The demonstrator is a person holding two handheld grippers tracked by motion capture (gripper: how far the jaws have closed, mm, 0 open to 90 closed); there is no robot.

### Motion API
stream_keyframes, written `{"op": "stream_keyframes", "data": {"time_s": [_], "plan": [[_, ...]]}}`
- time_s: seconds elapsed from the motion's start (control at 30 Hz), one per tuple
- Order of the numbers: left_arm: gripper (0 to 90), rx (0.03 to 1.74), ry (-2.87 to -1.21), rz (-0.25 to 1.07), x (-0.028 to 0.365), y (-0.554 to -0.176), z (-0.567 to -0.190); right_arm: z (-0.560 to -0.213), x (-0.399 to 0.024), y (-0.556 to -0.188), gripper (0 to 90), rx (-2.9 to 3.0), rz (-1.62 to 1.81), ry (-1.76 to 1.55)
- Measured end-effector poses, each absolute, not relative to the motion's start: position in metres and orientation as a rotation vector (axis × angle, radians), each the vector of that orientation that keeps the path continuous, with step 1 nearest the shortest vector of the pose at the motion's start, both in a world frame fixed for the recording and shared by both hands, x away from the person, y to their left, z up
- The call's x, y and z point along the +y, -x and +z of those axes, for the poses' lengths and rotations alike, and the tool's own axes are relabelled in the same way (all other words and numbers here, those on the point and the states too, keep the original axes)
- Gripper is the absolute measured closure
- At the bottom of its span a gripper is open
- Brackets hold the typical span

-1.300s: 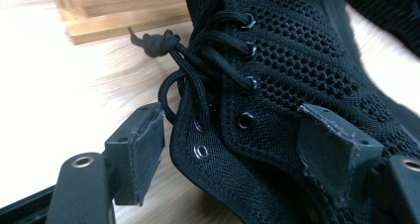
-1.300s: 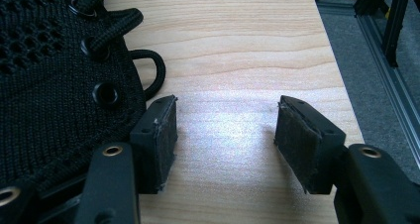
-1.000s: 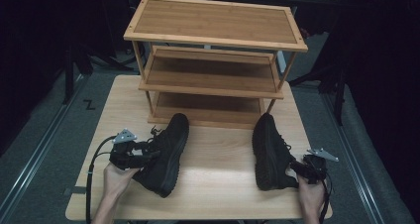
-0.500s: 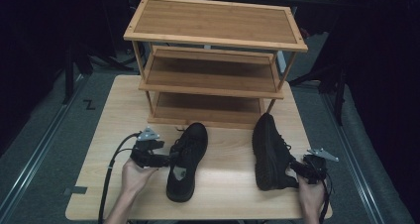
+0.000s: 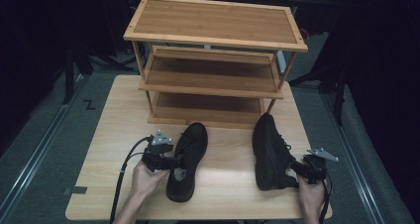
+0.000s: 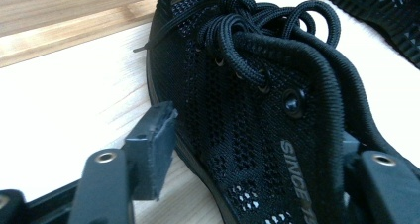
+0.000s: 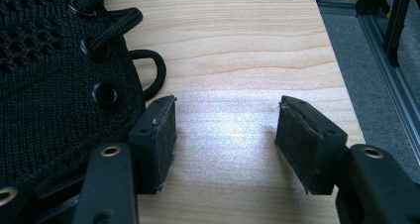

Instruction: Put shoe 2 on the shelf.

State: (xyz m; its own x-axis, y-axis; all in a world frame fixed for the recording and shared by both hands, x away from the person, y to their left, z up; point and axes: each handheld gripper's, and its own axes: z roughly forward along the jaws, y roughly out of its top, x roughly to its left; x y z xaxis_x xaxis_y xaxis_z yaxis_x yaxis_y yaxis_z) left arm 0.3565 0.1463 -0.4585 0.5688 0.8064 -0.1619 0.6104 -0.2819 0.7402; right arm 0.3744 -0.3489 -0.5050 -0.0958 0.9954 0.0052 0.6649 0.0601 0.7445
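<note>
Two black mesh shoes lie on the wooden table (image 5: 119, 115) in front of a shelf rack. The left shoe (image 5: 188, 159) stands upright with its toe toward the rack. My left gripper (image 5: 173, 162) reaches it from the left, and its jaws have just been closing. In the left gripper view one pad (image 6: 151, 144) presses the outer side of the shoe (image 6: 237, 110) and the other jaw sits inside the collar. The right shoe (image 5: 270, 149) lies on its side, laces toward my right gripper (image 5: 297, 168). That gripper (image 7: 225, 130) is open over bare wood, beside the shoe (image 7: 54, 85).
A three-tier bamboo shoe rack (image 5: 213, 35) stands at the table's far half, its shelves bare. The right shoe's tread (image 6: 386, 11) shows beyond the left shoe. The table's right edge (image 7: 346, 100) is close to my right gripper, with grey floor and metal rails beyond.
My left gripper and the left shoe have shifted right toward the table's middle, and the jaws have narrowed onto the shoe's side. The right gripper and right shoe have stayed put.
</note>
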Motion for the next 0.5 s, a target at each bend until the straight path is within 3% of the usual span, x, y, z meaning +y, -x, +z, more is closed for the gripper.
{"op": "stream_keyframes", "data": {"time_s": [0.1,0.3,0.5], "plan": [[43.9,1.131,-2.003,0.325,0.1426,-0.3553,-0.4593,-0.5050,-0.3488,-0.3744,40.8,1.817,0.815,-1.655],[64.8,1.127,-1.984,0.330,0.1390,-0.3533,-0.4584,-0.5051,-0.3485,-0.3745,40.8,1.818,0.811,-1.651],[75.5,1.159,-1.967,0.324,0.1384,-0.3536,-0.4570,-0.5051,-0.3482,-0.3745,40.8,1.817,0.810,-1.652]]}}
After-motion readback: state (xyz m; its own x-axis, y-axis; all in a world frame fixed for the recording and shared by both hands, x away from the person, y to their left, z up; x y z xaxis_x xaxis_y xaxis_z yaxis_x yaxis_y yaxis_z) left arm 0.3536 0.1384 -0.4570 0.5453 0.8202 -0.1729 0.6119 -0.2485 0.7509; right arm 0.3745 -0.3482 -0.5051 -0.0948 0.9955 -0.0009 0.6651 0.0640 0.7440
